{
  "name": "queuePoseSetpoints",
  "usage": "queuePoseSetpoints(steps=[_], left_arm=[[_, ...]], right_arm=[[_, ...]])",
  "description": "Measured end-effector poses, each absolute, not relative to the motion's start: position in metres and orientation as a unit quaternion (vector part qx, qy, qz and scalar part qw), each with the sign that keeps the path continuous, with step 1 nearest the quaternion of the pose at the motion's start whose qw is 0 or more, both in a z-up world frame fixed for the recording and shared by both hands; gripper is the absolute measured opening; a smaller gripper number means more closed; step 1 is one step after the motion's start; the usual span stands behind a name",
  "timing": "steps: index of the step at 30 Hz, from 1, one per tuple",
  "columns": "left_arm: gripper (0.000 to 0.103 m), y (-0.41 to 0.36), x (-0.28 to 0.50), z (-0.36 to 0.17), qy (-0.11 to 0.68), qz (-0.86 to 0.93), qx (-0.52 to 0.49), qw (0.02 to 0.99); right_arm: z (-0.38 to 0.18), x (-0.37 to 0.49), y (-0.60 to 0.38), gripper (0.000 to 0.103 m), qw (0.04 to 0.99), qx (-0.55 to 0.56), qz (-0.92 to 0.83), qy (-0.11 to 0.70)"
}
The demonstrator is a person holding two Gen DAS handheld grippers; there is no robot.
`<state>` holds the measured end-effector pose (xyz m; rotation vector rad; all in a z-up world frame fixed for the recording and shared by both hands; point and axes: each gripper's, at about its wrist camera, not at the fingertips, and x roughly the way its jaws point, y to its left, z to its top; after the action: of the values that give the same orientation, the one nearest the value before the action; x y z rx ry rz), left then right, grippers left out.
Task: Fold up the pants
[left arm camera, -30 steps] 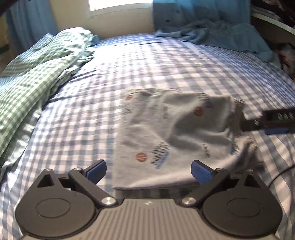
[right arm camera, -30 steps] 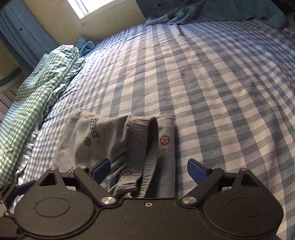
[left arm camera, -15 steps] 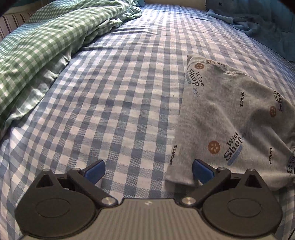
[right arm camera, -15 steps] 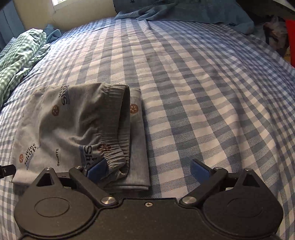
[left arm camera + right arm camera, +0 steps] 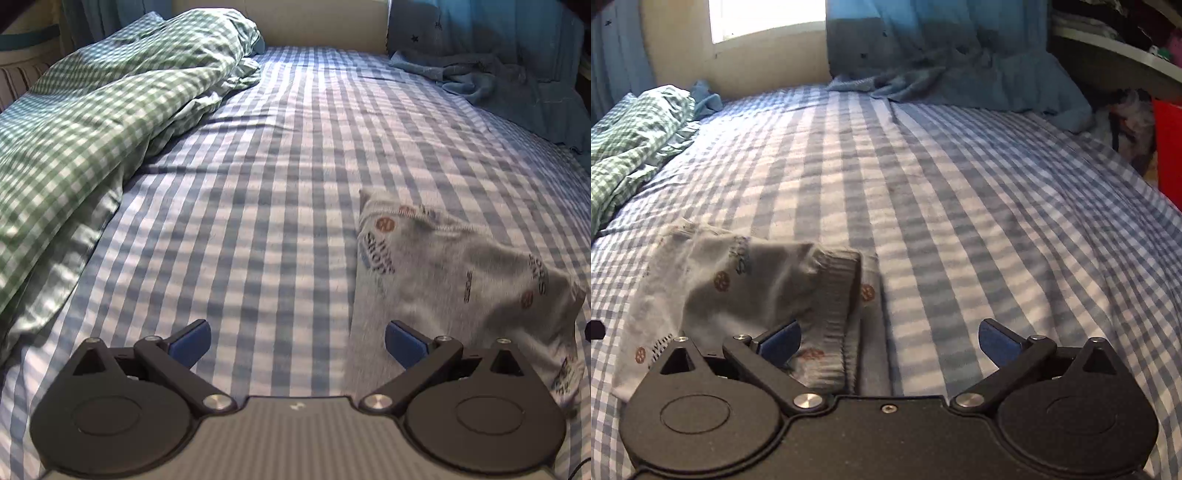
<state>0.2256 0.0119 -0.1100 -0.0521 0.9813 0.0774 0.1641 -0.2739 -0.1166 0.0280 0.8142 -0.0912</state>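
Note:
Grey printed pants point(image 5: 461, 280) lie folded in a compact bundle on the blue checked bed sheet point(image 5: 258, 206). In the left wrist view they sit right of my left gripper point(image 5: 297, 341), which is open and empty; its right fingertip point(image 5: 404, 345) overlaps their left edge. In the right wrist view the pants point(image 5: 746, 291) lie at lower left with the elastic waistband point(image 5: 838, 295) folded on top. My right gripper point(image 5: 890, 341) is open and empty over their right edge; its left fingertip point(image 5: 779, 341) is above the waistband.
A rumpled green checked duvet point(image 5: 92, 122) lies along the bed's left side. Blue cloth point(image 5: 960, 81) is bunched at the bed's far end below a window point(image 5: 768, 18). A shelf point(image 5: 1126, 59) and a red box point(image 5: 1169, 147) stand to the right.
Both grippers have drawn back and tilted up from the folded pants, so more of the far bed and window shows. The pants stay folded on the sheet. Both grippers stay open.

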Motion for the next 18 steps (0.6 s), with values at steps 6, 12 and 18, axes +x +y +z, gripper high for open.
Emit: queuePoseSetpoints(steps=[6,12,18], left_arm=[[0.103,-0.013,0.284,-0.122,0.45,0.034,-0.001,0.892],[0.103,-0.025,0.319,-0.155,0.469,0.053,0.015,0.881],[0.103,-0.009,0.319,-0.172,0.482,0.039,-0.042,0.874]], right_arm=[[-0.121,0.212,-0.251,0.102,0.926,-0.021,-0.006,0.377],[-0.144,0.246,-0.274,0.102,0.911,-0.062,-0.037,0.405],[-0.159,0.251,-0.306,0.102,0.906,-0.042,-0.022,0.42]])
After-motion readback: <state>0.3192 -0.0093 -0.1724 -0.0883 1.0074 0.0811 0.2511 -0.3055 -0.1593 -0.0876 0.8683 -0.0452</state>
